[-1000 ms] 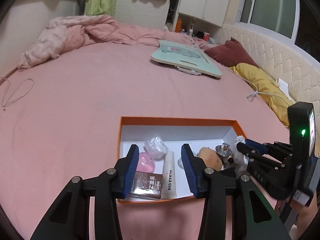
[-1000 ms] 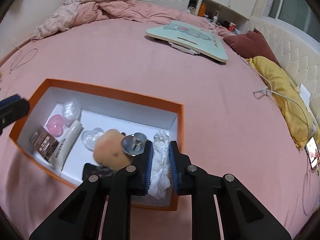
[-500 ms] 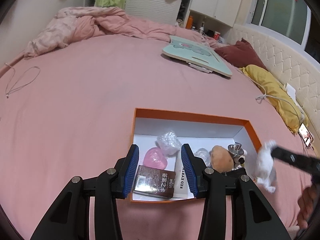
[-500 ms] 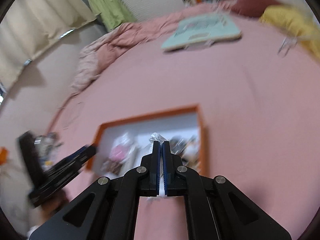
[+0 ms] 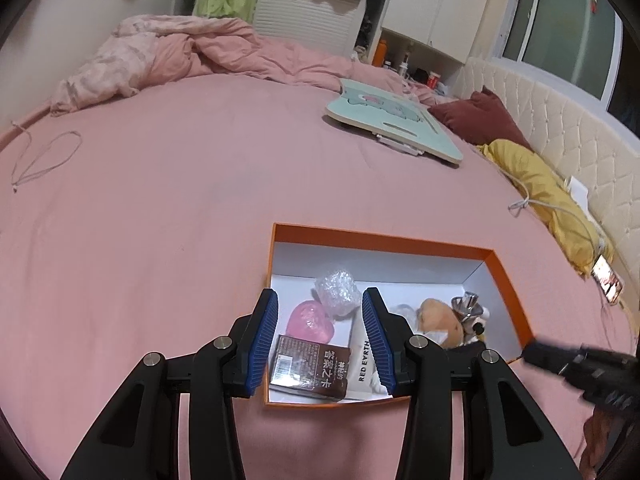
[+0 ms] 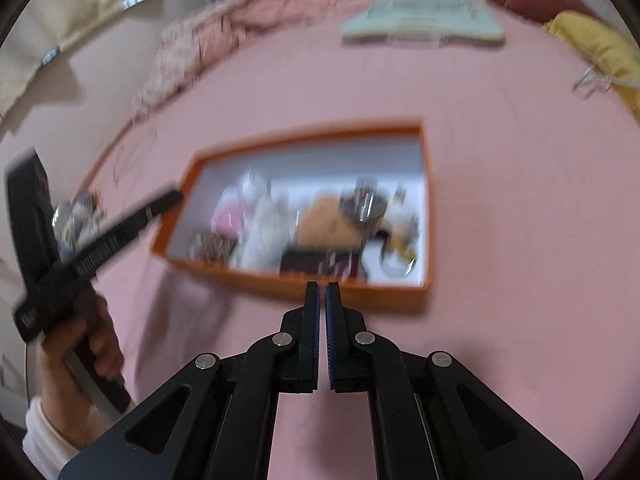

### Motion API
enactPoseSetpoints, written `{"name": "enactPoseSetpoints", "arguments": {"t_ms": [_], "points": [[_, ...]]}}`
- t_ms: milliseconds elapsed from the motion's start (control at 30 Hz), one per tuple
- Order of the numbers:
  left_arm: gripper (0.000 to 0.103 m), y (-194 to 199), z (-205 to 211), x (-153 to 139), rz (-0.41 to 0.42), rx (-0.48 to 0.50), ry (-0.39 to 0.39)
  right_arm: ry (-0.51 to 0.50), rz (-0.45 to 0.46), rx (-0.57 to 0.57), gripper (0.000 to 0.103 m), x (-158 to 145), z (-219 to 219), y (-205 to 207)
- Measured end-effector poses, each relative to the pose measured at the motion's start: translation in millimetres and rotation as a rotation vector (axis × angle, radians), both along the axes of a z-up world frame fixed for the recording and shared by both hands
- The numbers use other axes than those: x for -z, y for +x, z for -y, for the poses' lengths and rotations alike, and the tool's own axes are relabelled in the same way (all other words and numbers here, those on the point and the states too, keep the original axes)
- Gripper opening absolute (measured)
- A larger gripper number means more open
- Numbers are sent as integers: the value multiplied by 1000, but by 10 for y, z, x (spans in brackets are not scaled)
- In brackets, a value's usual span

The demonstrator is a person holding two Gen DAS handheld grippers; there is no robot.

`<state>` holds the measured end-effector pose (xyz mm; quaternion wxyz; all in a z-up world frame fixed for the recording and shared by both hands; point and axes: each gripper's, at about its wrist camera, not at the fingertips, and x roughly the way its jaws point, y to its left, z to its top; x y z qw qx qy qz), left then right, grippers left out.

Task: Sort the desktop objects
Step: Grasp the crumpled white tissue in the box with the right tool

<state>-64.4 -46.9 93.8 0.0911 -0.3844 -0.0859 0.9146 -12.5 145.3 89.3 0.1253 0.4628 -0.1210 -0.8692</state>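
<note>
An orange box (image 5: pixel 380 238) with a white inside lies on the pink bed. It holds a bubble-wrap ball (image 5: pixel 336 290), a pink heart (image 5: pixel 310 320), a brown carton (image 5: pixel 312 366), a white tube (image 5: pixel 362 360), a tan plush (image 5: pixel 440 318) and a metal funnel (image 5: pixel 466 306). My left gripper (image 5: pixel 320 296) hovers open over the box's near left part with nothing in it. My right gripper (image 6: pixel 322 286) hangs above the bed just short of the box's (image 6: pixel 304 134) near rim. Its jaws are opening, with a narrow gap and nothing between them. This view is blurred.
A teal lap board (image 5: pixel 394 128), a maroon pillow (image 5: pixel 480 120), a yellow pillow (image 5: pixel 532 176), a white cable (image 5: pixel 532 204) and a phone (image 5: pixel 608 284) lie toward the padded headboard. A crumpled pink quilt (image 5: pixel 160 52) is at the far left. A person's hand (image 6: pixel 92 344) holds the left gripper.
My right gripper lifted a white crumpled tissue out of the box's right end and swung aside. Now its jaws have parted and the tissue is gone from them. The left gripper stayed open.
</note>
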Motion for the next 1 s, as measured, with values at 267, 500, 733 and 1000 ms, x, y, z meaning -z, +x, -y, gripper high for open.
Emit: {"name": "enactPoseSetpoints", "arguments": {"t_ms": [267, 500, 733, 1000], "points": [[42, 6, 97, -61, -27, -27, 34, -76, 59, -102, 61, -56, 274, -566], [42, -30, 278, -65, -30, -78, 104, 103, 207, -231, 61, 309, 738, -897], [42, -50, 246, -54, -28, -67, 118, 128, 391, -262, 29, 610, 849, -1170], [42, -81, 266, -65, -29, -63, 113, -62, 249, -139, 26, 277, 461, -990]]}}
